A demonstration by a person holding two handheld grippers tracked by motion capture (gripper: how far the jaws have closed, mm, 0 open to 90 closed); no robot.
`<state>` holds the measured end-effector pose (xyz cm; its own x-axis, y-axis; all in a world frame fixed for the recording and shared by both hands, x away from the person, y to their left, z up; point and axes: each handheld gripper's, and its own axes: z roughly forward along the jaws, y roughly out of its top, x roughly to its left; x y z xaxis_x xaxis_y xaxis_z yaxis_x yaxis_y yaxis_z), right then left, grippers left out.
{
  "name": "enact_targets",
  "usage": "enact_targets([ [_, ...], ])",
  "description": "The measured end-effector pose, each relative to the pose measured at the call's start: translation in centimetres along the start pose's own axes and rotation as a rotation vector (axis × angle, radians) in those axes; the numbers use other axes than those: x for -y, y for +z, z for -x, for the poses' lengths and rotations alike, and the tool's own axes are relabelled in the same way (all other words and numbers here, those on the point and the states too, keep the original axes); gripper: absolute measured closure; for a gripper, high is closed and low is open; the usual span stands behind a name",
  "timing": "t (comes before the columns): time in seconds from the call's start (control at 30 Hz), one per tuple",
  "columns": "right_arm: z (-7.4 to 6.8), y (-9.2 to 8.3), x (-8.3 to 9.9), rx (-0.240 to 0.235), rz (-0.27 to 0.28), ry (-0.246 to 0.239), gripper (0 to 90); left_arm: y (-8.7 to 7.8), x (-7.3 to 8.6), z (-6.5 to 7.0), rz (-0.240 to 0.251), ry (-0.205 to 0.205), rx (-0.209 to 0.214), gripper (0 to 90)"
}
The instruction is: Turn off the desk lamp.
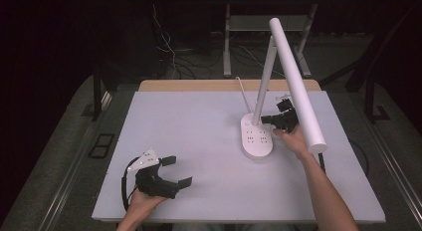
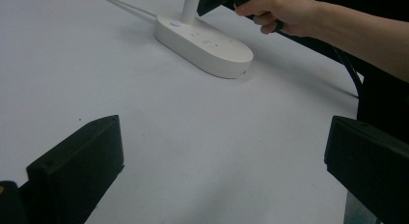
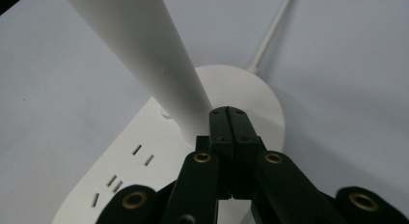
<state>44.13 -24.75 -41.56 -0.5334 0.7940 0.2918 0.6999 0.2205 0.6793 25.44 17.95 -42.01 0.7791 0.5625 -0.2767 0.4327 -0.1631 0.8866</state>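
Note:
A white desk lamp stands on the table right of centre. Its oval base (image 1: 256, 137) has socket slots, and a slanted stem (image 1: 264, 79) carries a long tube head (image 1: 297, 86). My right gripper (image 1: 267, 120) is shut with nothing between its jaws. In the right gripper view its closed tips (image 3: 228, 114) sit at the foot of the stem (image 3: 144, 50), above the base (image 3: 144, 161); whether they touch it I cannot tell. My left gripper (image 1: 177, 171) rests open at the near left, its jaws (image 2: 222, 171) wide apart over bare table, facing the base (image 2: 207, 43).
The lamp's white cord (image 1: 242, 94) runs from the base toward the table's far edge. The lamp head overhangs my right hand (image 1: 293, 139). The white table (image 1: 199, 121) has a wooden strip at the back; beyond it are metal desk legs and floor cables.

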Motion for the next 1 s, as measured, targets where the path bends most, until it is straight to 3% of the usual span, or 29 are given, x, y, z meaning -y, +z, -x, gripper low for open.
enact_targets([
  [0.2,0.1,-1.1,0.0,0.000,0.000,0.002,89.8,0.0,0.0,0.0,0.003,-0.003,0.001,0.0],
  [0.33,-0.2,-2.1,-0.1,0.008,0.009,-0.008,83.3,0.0,0.0,0.1,0.003,-0.001,0.001,0.0],
  [0.6,-0.3,-3.9,0.4,0.044,0.014,-0.011,65.3,0.1,0.0,0.3,0.002,0.000,0.006,0.0],
  [0.83,-0.6,-5.4,1.7,0.051,0.024,-0.008,43.1,0.2,0.0,0.4,0.003,0.000,0.008,0.0],
  [1.0,-1.0,-6.5,2.8,0.019,0.039,-0.013,26.3,0.2,0.0,0.6,0.003,0.004,0.010,0.0],
])
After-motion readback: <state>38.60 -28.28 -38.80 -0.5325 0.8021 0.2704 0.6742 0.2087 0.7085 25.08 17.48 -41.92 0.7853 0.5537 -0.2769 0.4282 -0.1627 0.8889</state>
